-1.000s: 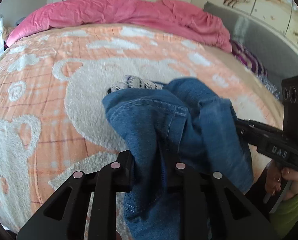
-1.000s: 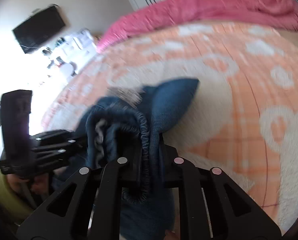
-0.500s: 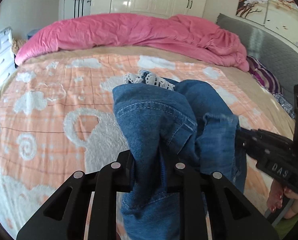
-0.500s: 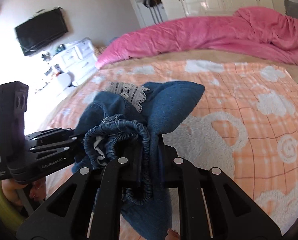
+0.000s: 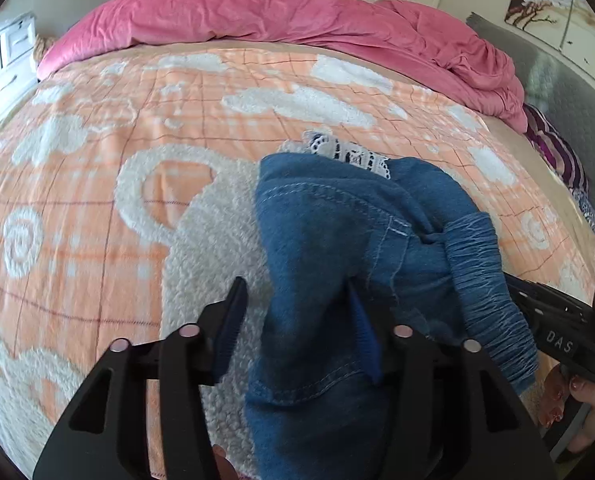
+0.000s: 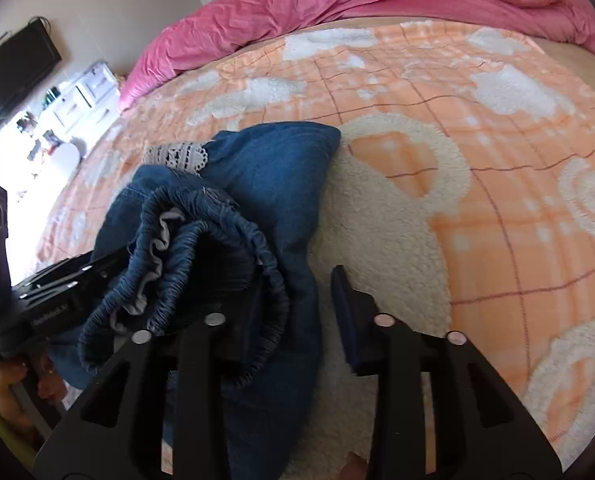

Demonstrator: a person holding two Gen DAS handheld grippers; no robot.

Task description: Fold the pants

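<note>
Blue denim pants (image 5: 337,248) with a white lace trim (image 5: 349,154) lie bunched on the orange and white blanket (image 5: 97,184). My left gripper (image 5: 297,320) is open; its jaws stand apart around the denim. My right gripper (image 6: 297,304) is open too, with the elastic waistband (image 6: 201,248) draped over its left finger (image 6: 253,312). The lace trim (image 6: 177,156) and pants (image 6: 273,176) show in the right wrist view. Each gripper shows in the other's view: the right one (image 5: 553,328) and the left one (image 6: 49,288).
A crumpled pink duvet (image 5: 297,12) lies along the far side of the bed. A grey headboard (image 5: 569,96) and a striped pillow (image 5: 557,152) are at the right. White drawers (image 6: 81,96) and a wall television (image 6: 13,76) stand beyond the bed's left side.
Both grippers have opened and let go of the denim. The pants have dropped from being held up to resting on the blanket.
</note>
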